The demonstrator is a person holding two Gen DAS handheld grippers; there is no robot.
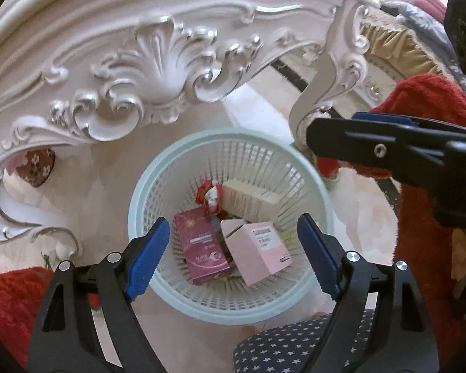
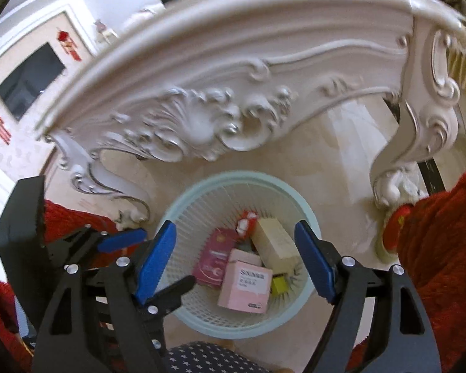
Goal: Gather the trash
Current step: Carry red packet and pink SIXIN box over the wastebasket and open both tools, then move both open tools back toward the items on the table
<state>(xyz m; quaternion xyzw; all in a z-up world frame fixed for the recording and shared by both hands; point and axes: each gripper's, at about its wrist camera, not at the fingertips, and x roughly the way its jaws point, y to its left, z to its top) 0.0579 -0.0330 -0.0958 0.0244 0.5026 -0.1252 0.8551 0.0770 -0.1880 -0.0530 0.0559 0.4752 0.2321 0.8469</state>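
One basket holds three boxes and one wrapper.

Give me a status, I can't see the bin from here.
Left gripper open, empty. Right gripper open, empty. Boxes lie in the basket: pale pink box, magenta box. Nothing in the way.

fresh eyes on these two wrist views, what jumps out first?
The pale blue basket on the floor, holding a light pink box, a magenta box and a cream box. Above it, the ornate white carved table. Both grippers, left gripper and right gripper, hang open over the basket.
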